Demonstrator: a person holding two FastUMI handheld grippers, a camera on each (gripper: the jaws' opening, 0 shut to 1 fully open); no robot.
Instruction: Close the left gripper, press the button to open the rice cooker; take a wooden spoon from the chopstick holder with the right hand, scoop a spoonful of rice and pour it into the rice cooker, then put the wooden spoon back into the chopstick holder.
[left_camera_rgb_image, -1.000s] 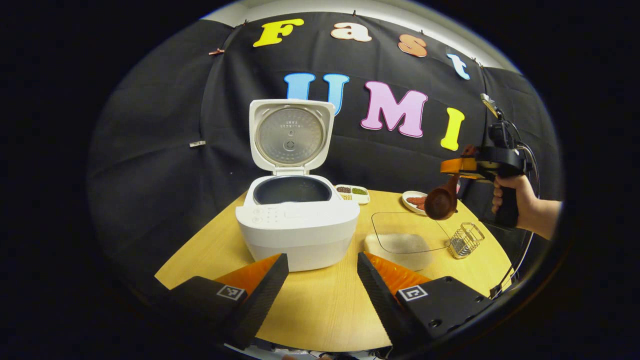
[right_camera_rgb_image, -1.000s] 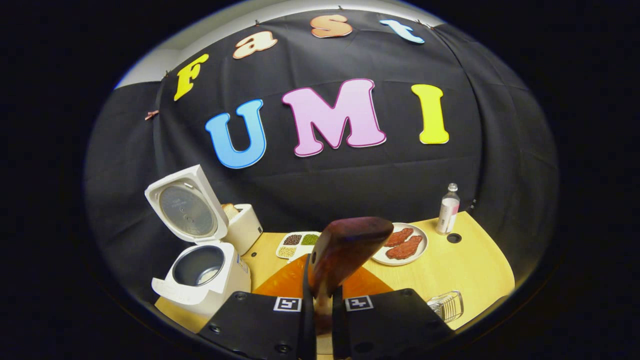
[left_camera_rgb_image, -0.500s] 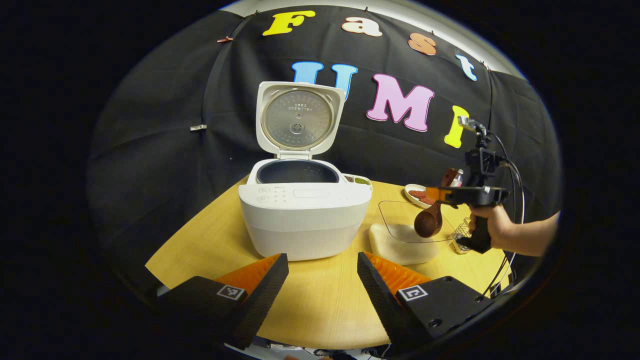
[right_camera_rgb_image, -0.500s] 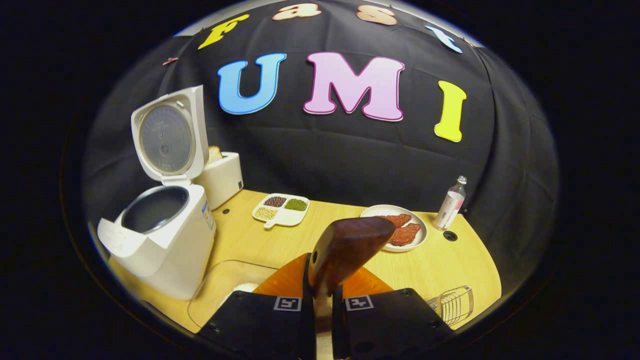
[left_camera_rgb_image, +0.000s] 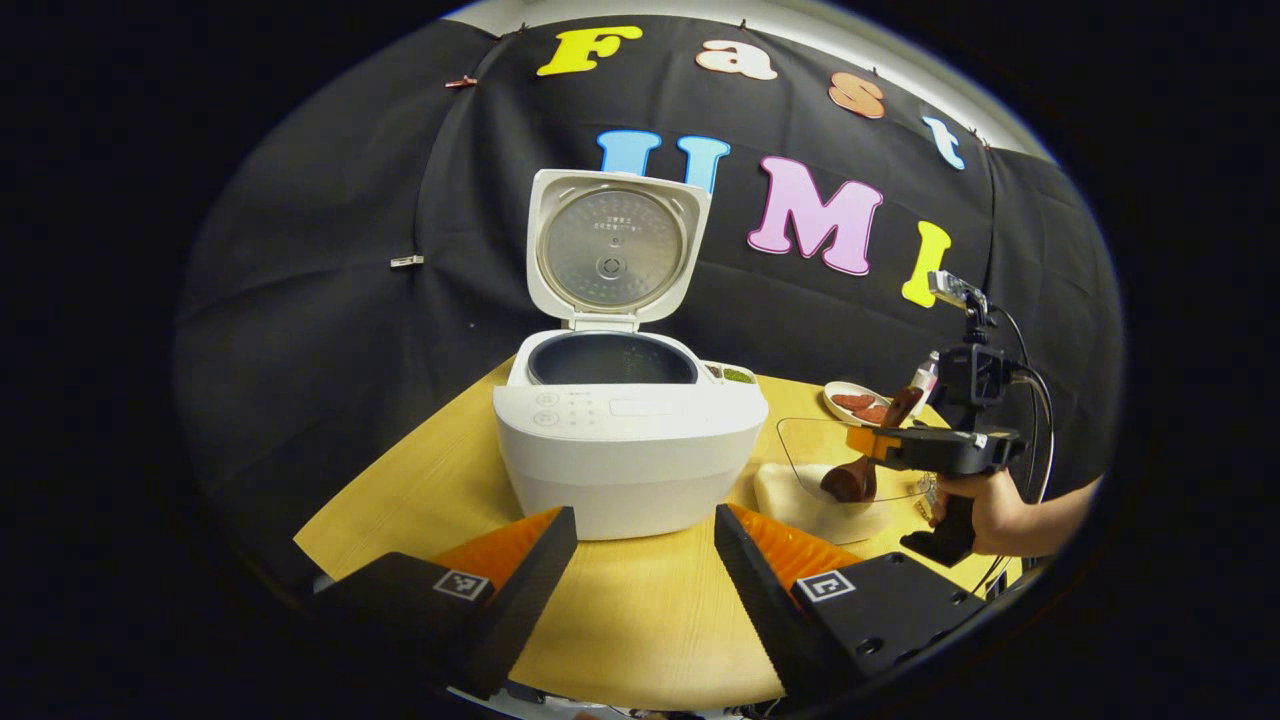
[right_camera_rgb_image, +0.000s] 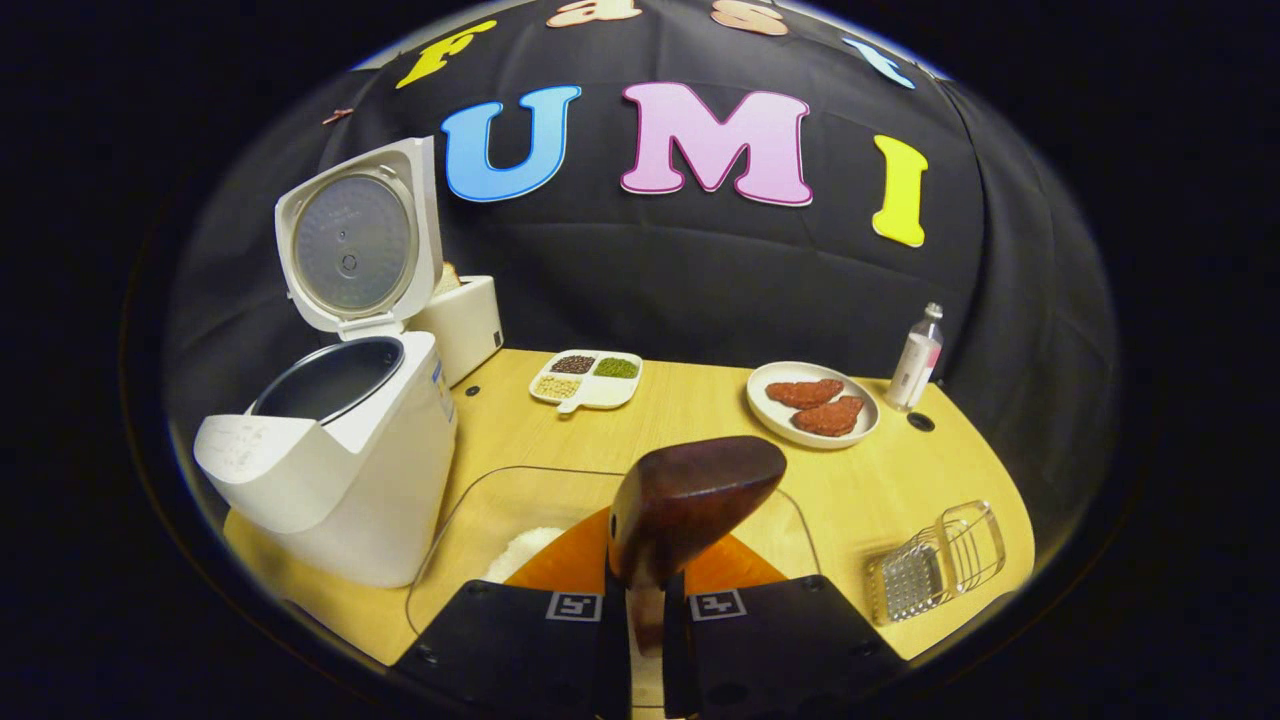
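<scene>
The white rice cooker (left_camera_rgb_image: 630, 440) (right_camera_rgb_image: 330, 460) stands with its lid up and its dark inner pot showing. My left gripper (left_camera_rgb_image: 640, 580) hangs open in front of it, nothing between its fingers. My right gripper (right_camera_rgb_image: 645, 610) (left_camera_rgb_image: 880, 445) is shut on the handle of a dark wooden spoon (right_camera_rgb_image: 690, 495) (left_camera_rgb_image: 850, 480). The spoon's bowl hangs down into a clear container (left_camera_rgb_image: 805, 450) (right_camera_rgb_image: 480, 510) holding white rice (right_camera_rgb_image: 520, 550) (left_camera_rgb_image: 790, 495). A wire chopstick holder (right_camera_rgb_image: 935, 560) stands to the right of the container.
On the round wooden table (right_camera_rgb_image: 690, 410) sit a divided dish of beans (right_camera_rgb_image: 588, 378), a plate of red meat slices (right_camera_rgb_image: 812, 402) and a small bottle (right_camera_rgb_image: 918, 357). A white toaster (right_camera_rgb_image: 460, 320) stands behind the cooker. A hand (left_camera_rgb_image: 985, 500) holds the right gripper.
My right gripper has come down with the spoon, from above the table to the rice container. The left gripper stayed open and drifted slightly.
</scene>
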